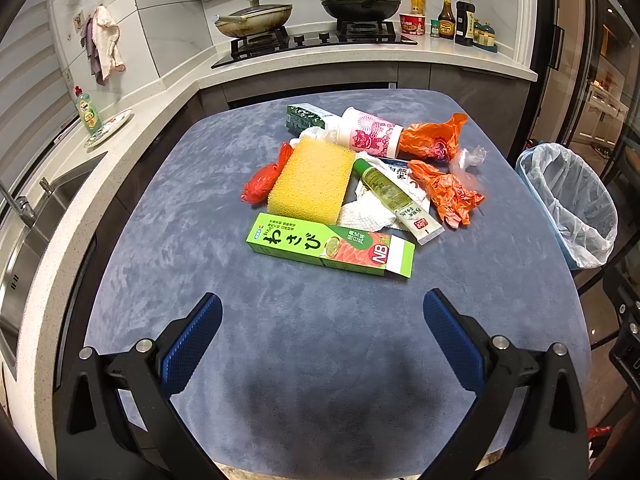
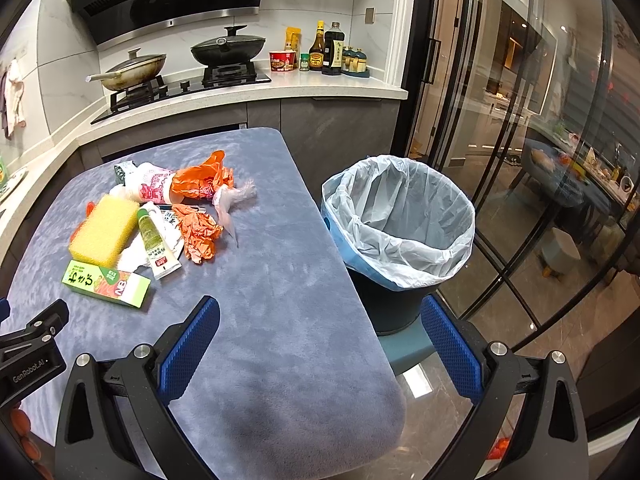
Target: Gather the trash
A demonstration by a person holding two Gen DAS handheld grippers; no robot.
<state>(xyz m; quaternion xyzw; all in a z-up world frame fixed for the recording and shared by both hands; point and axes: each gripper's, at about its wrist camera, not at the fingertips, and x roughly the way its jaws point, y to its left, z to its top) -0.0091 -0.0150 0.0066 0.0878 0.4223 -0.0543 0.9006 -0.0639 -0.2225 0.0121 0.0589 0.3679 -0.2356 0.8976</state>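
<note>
Both tools were spread wide and held nothing: the left gripper [image 1: 322,344] hung low over the bare near part of the grey-blue velvety table top [image 1: 168,240], and the right gripper [image 2: 320,350] straddled that table's right edge. The trash sat in one heap toward the far middle of the table, straight ahead of the left tool. Nearest of all lay the long green cardboard wasabi box [image 1: 330,245], its long axis running crosswise to the left tool's fingers, so I judged the left hand the better placed for it. Behind it lay a yellow rectangular sponge [image 1: 311,178], a green and white squeeze tube [image 1: 396,196], crumpled orange plastic bags [image 1: 446,190] and a pink-printed paper cup [image 1: 370,132]. The dark bin lined with a pale blue bag [image 2: 400,216] stood off the table's right side, nearer the right tool. White tissue and a dark packet were half buried under the heap, and a clear wrapper was hard to make out.
</note>
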